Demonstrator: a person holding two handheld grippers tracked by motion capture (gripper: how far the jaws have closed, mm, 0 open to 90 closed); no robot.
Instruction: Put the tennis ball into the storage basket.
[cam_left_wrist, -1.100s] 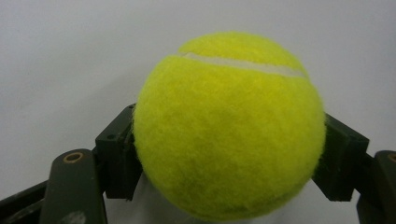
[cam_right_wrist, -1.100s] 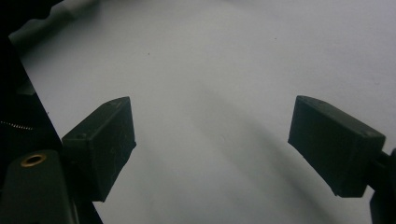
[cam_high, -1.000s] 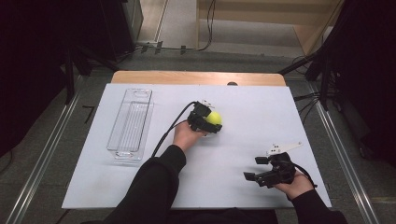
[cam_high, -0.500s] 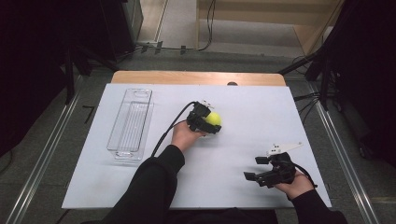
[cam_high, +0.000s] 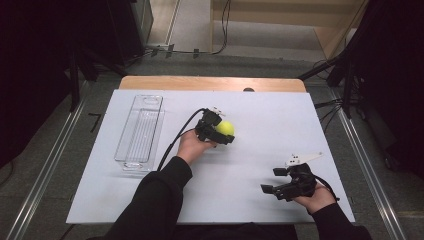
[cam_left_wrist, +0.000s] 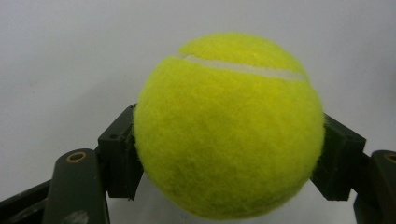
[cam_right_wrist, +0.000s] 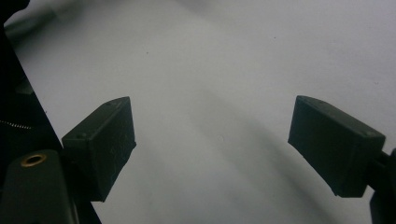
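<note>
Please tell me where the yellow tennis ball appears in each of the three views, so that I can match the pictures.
High view: the tennis ball is near the middle of the white table top, between the jaws of the left gripper, right of the clear tray.
Left gripper view: the ball is at the centre, both jaws against its sides.
Right gripper view: not in it.
Shared landmark: the white table top.

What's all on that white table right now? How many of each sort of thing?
Tennis ball, yellow-green: 1
Clear plastic tray: 1
Hand-held grippers: 2, the left gripper closed on the ball, the right gripper open with nothing between its jaws
Total: 4
</note>
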